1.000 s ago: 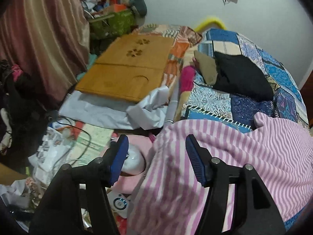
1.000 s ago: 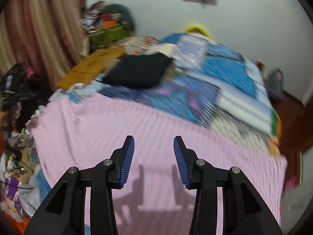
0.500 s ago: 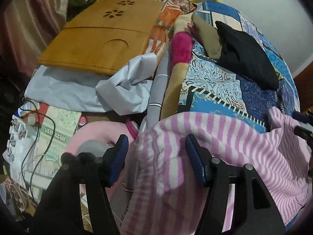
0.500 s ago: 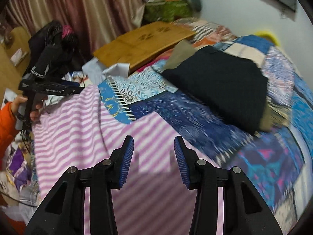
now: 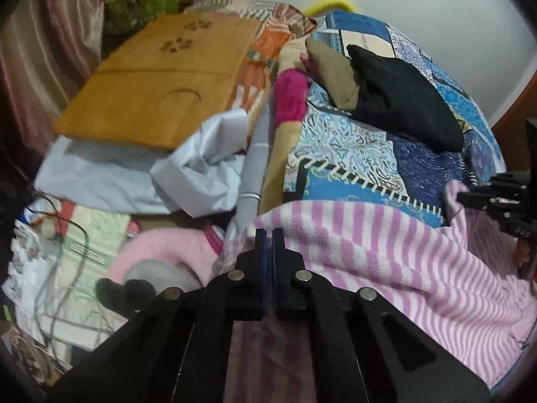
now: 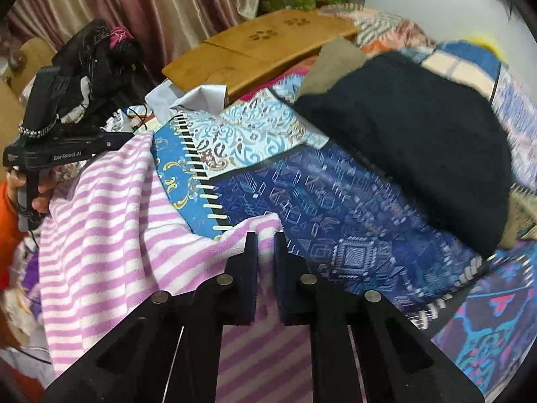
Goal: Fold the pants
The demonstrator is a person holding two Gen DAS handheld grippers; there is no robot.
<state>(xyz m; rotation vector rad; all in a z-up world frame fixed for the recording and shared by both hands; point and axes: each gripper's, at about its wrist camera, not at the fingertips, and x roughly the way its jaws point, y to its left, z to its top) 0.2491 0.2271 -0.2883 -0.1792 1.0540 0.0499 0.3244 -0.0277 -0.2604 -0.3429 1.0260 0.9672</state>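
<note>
A: Where are the pink-and-white striped fleece pants point(image 5: 386, 245) found?

B: They are spread over the near part of the blue patchwork bedspread point(image 5: 376, 154), with one edge draped off the side of the bed toward the cluttered floor.

A: How is the left gripper point(image 5: 269, 235) seen?

B: Its jaws have just been closing and are now drawn almost together. A fold at the pants' edge is pinched between the blue pads, and the cloth is bunched up around them.

A: And the right gripper point(image 6: 265, 241)?

B: Its jaws have likewise just been closing. A narrow gap is left, and it is filled by a corner of the striped fleece, which is clamped there. In the right wrist view the left gripper's black body is seen at the far left, with the pants' other edge gathered against it.

A: What else is shown on the bed?

B: A folded black garment point(image 6: 419, 134) is laid further back on the bedspread, well apart from the pants. A wooden lap tray with flower cut-outs point(image 5: 161, 80) is rested beyond, beside crumpled grey-white cloth point(image 5: 188, 168).
</note>
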